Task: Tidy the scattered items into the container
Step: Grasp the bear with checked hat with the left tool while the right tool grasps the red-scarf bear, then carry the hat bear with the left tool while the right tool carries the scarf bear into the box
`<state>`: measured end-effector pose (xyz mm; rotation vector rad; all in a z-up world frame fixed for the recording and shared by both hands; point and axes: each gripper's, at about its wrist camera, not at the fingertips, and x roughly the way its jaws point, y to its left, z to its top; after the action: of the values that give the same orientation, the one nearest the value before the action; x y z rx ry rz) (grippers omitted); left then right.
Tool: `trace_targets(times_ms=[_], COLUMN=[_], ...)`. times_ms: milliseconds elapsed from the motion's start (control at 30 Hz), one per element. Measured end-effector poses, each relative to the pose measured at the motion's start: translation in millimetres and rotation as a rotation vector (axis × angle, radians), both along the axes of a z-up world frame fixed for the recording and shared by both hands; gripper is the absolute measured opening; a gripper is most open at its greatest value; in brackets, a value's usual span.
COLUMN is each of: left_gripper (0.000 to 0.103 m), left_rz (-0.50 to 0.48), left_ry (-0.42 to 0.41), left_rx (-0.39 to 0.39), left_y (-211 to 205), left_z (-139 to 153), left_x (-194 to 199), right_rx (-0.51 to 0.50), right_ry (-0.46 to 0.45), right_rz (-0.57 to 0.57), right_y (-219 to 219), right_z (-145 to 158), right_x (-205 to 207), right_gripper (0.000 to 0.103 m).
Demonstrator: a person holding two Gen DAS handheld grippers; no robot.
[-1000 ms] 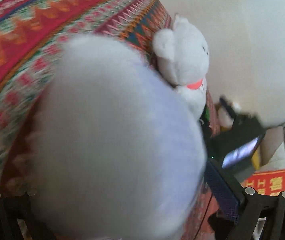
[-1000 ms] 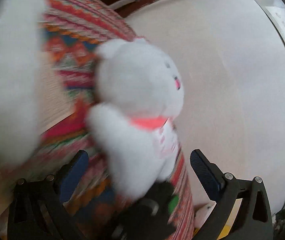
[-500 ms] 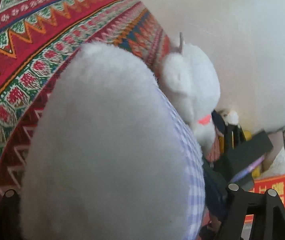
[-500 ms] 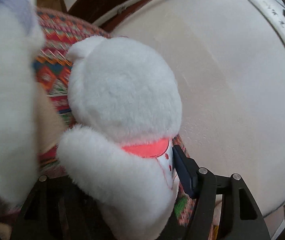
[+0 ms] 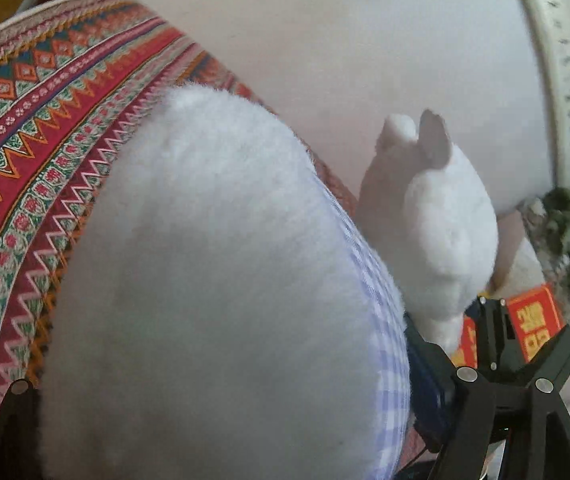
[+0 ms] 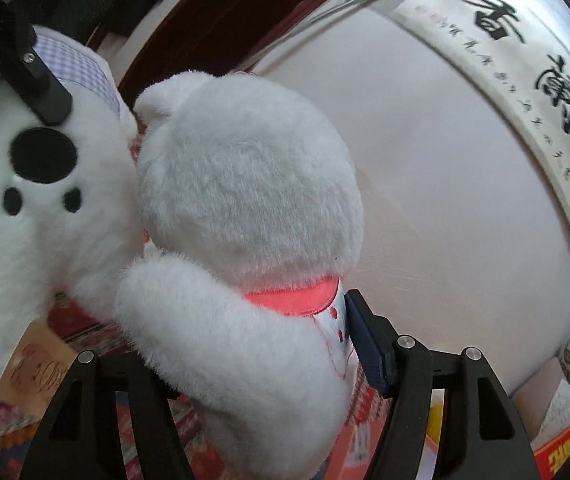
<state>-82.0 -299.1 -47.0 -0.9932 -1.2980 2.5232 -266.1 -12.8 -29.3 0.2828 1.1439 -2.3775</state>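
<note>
A big white plush with a lilac gingham patch [image 5: 213,280] fills the left wrist view, and my left gripper [image 5: 221,400] is shut on it. From the right wrist it shows black dot features [image 6: 41,184], with a left gripper finger [image 6: 33,76] on top. My right gripper [image 6: 237,360] is shut on a white plush bear [image 6: 245,208] with a pink collar [image 6: 297,300]; its blue pad [image 6: 369,352] presses the bear's side. The bear [image 5: 449,232] also appears beyond the big plush, which it touches. No container is in view.
A red patterned woven cloth [image 5: 45,128] lies under and behind the toys. A pale wall [image 6: 445,200] stands beyond, with a calligraphy scroll [image 6: 545,92] on it. A red box with yellow characters [image 5: 533,320] sits low right. A paper tag [image 6: 37,364] hangs low left.
The right gripper closed on the bear, which it only flanked a second ago. Both views have swung upward, showing more wall and the scroll. The big plush stayed in the left gripper.
</note>
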Motion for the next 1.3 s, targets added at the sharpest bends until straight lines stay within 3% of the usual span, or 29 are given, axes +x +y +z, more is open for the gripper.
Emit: trace_targets(times_ms=[233,367,500,700,867,1033,1133,1300], left_gripper=[0.085,0.085,0.085,0.085,0.085,0.085,0.085,0.085], left_rz=[-0.084,-0.200,-0.349,-0.574,-0.729,-0.783,-0.778,-0.751], left_ry=[0.048,0.057,0.058,0.060,0.089,0.136,0.149,0.109], left_rx=[-0.032,-0.041,-0.031,-0.046,-0.085,-0.151,-0.193,-0.278], left_y=[48,100,161,264,346,395,410,429], left_z=[32,42,47,55,76,104,117,113], left_x=[30,36,29,6,-27,-77,-123,-216], right_rx=[-0.023,-0.029,-0.025,-0.033,-0.062,-0.166,-0.242,-0.267], right_ry=[0.043,0.065,0.089,0.101,0.096,0.025,-0.039,-0.108], right_rz=[-0.033,-0.092,-0.181,-0.381,-0.554,-0.663,-0.693,-0.696], right_y=[74,121,149,285,398,489,522,549], right_z=[36,57,111,160,166,161,174,170], right_x=[56,91,185,270,313,295,243,135], right_gripper=[0.069,0.069,0.069,0.069,0.070,0.070,0.070,0.070])
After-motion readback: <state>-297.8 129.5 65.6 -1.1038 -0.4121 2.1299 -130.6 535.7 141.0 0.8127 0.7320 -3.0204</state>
